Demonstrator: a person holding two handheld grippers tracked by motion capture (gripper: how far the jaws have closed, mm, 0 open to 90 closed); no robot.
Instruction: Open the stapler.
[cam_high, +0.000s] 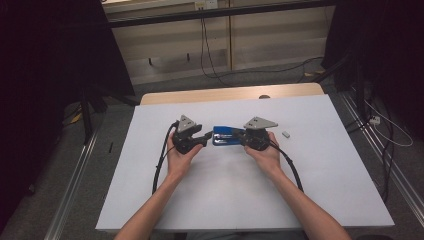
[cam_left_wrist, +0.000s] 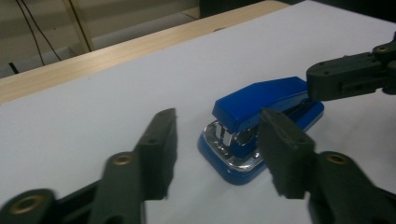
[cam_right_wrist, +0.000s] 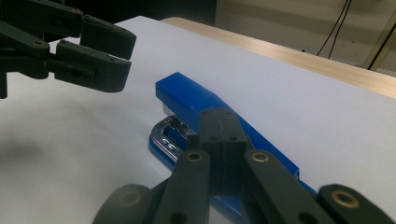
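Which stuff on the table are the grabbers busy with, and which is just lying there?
In use:
- blue stapler
- left gripper, jaws apart by its front end
- right gripper, jaws together over its back end

Lying about:
- small grey block
- floor cables

Right claw (cam_right_wrist: 219, 123): two black jaws pressed flat together, no gap, tips sitting over the rear half of a blue plastic stapler w/ shiny metal base plate (cam_right_wrist: 187, 105). Whether the tips touch the stapler can't be told. Stapler lies flat on the white tabletop (cam_right_wrist: 280, 88), mouth end pointing away toward upper left, chrome anvil visible under the raised blue top. Other black claw (cam_right_wrist: 100, 53) comes in from top left, just beyond the stapler's mouth, apart from it. Light wood strip (cam_right_wrist: 327, 65) along the tabletop's far edge; black cables (cam_right_wrist: 337, 25) hang behind, top right.
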